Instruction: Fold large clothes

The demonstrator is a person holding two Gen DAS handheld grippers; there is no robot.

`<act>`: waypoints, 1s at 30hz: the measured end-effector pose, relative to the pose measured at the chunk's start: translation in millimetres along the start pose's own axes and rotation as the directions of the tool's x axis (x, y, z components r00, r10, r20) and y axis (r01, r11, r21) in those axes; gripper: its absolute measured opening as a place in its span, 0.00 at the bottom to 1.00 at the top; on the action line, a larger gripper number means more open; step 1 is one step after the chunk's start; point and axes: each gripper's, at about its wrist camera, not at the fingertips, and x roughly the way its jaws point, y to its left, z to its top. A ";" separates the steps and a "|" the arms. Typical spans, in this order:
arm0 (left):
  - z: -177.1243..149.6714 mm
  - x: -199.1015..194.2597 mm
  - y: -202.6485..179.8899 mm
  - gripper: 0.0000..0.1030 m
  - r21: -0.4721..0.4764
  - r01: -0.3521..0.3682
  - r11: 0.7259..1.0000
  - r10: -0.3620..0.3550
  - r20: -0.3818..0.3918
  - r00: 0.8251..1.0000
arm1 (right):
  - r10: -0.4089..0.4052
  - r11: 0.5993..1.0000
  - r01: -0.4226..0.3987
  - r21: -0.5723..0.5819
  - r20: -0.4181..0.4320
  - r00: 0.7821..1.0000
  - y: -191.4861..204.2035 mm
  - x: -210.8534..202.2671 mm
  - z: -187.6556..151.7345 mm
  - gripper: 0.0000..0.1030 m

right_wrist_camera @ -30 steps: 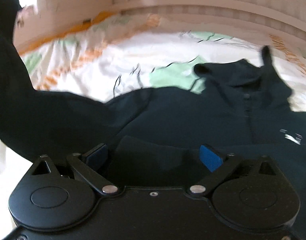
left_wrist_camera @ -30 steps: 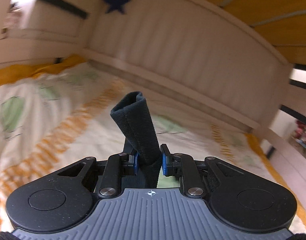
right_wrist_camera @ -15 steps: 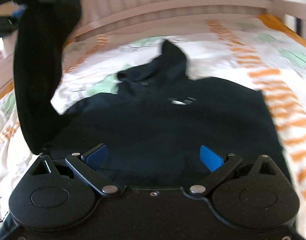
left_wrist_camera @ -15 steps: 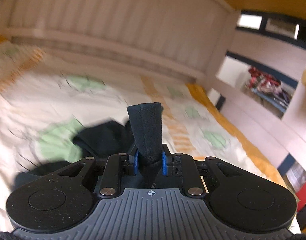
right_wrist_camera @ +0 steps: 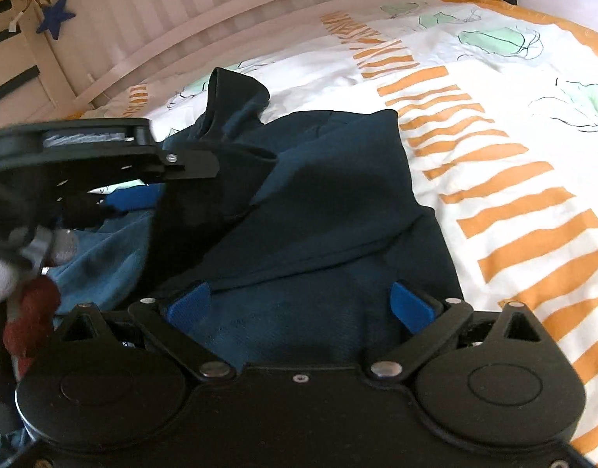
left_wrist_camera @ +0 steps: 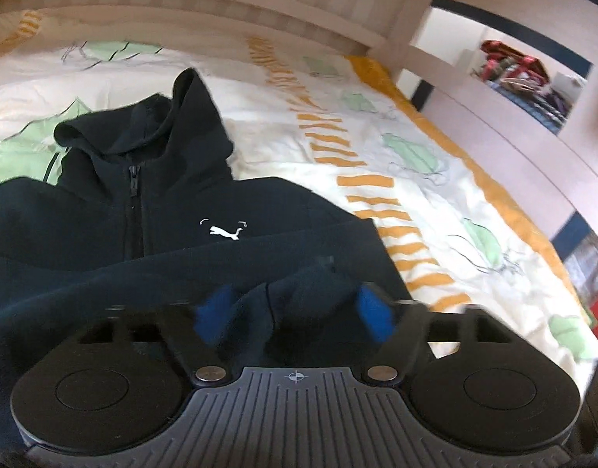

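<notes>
Letting go, my left tool (left_wrist_camera: pixel 295 312) has just spread apart so the sleeve cuff (left_wrist_camera: pixel 299 292) lies across the hoodie (left_wrist_camera: pixel 103 214), my right tool (right_wrist_camera: pixel 299 306) gaping empty.

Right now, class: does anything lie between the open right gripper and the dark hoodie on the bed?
Nothing visible does. The right gripper hovers directly over the hoodie; the left gripper is off to one side, over the folded sleeve.
</notes>
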 end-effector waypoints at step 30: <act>-66.3 -65.0 186.6 0.94 -0.299 -0.535 0.790 0.567 0.024 0.824 | 0.066 0.989 -0.059 -0.138 0.049 0.997 26.8 14.3 16.9 0.92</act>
